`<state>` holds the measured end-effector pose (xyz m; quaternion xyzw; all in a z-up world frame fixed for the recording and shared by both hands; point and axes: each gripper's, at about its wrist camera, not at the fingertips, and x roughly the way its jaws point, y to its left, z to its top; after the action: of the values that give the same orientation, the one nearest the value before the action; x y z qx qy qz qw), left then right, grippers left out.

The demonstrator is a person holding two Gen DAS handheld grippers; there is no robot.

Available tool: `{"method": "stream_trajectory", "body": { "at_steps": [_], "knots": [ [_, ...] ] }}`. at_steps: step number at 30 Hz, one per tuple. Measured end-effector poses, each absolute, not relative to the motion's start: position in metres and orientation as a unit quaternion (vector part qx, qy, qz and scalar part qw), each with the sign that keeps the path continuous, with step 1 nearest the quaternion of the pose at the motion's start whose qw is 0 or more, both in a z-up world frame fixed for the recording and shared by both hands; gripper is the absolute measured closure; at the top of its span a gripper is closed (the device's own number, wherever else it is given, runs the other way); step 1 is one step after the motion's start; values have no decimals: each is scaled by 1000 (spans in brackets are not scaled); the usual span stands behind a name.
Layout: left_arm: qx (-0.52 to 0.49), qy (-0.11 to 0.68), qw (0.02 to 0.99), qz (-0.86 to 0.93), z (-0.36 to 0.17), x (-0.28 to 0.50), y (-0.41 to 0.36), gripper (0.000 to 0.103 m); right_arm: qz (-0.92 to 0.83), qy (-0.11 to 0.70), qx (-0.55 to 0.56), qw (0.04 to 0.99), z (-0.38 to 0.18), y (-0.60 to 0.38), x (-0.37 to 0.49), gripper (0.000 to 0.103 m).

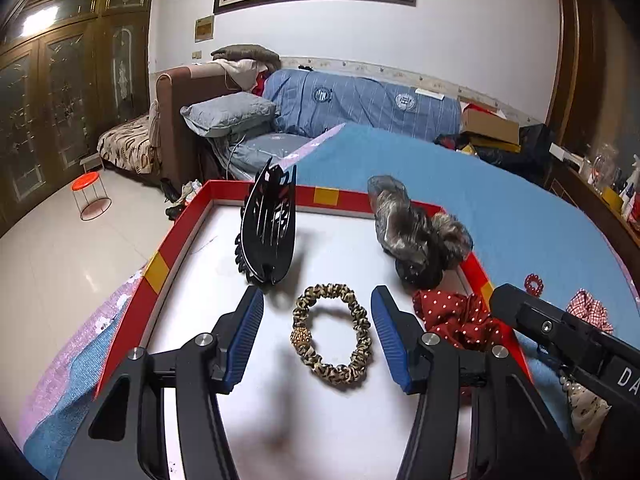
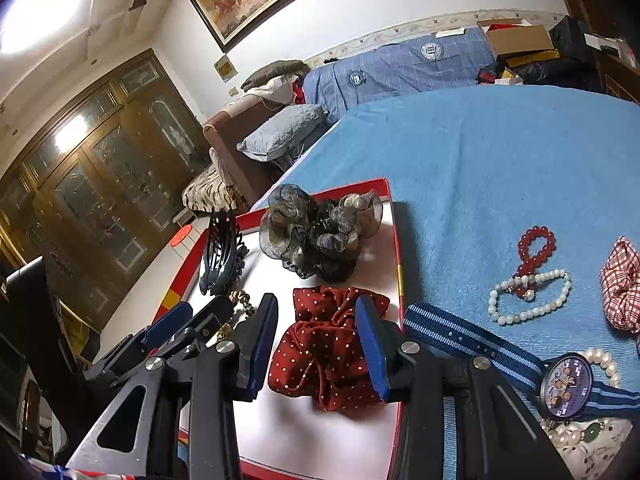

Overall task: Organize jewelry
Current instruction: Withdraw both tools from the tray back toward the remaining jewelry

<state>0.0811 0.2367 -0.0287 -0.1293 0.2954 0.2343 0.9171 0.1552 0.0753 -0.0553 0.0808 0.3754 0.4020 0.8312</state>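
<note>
A red-rimmed white tray [image 1: 176, 240] lies on the blue bed. In it are a black claw clip [image 1: 267, 226], a leopard scrunchie [image 1: 331, 332], a grey mesh scrunchie [image 1: 416, 232] and a red polka-dot scrunchie [image 2: 328, 344]. My left gripper [image 1: 317, 308] is open, its fingers either side of the leopard scrunchie, above it. My right gripper [image 2: 316, 320] is open, its fingers either side of the red polka-dot scrunchie, which lies on the tray [image 2: 394, 216]. The left gripper also shows in the right wrist view [image 2: 192, 320].
On the blue blanket right of the tray lie a red bead bracelet [image 2: 534, 252], a pearl bracelet [image 2: 528, 296], a checked scrunchie [image 2: 622, 284], a blue striped watch [image 2: 568, 384] and more pearls [image 2: 600, 360]. The bed edge drops to the floor at left.
</note>
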Motion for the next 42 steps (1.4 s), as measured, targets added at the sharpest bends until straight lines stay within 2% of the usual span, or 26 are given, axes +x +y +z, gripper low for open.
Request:
{"method": "stream_trajectory", "body": {
  "at_steps": [15, 26, 29, 34, 35, 36, 37, 42],
  "knots": [
    [-118, 288, 923, 227, -24, 81, 225, 48, 391, 371, 103, 836, -37, 46, 146, 58],
    [-86, 334, 931, 121, -9, 77, 150, 48, 370, 380, 121, 839, -36, -37, 146, 58],
    [-94, 345, 930, 85, -3, 79, 129, 48, 347, 374, 128, 851, -33, -66, 154, 52],
    [-98, 361, 926, 52, -1, 85, 104, 47, 296, 377, 138, 867, -35, -107, 177, 51],
    [-96, 364, 925, 49, -2, 86, 99, 47, 284, 377, 137, 871, -36, -113, 182, 46],
    [-95, 368, 924, 48, -3, 88, 96, 47, 266, 381, 129, 876, -39, -119, 190, 35],
    [-94, 370, 923, 46, -3, 87, 93, 47, 255, 389, 121, 877, -40, -122, 196, 31],
    [-103, 384, 917, 33, -7, 97, 84, 39, 235, 430, 104, 865, -58, -128, 222, 30]
  ]
}}
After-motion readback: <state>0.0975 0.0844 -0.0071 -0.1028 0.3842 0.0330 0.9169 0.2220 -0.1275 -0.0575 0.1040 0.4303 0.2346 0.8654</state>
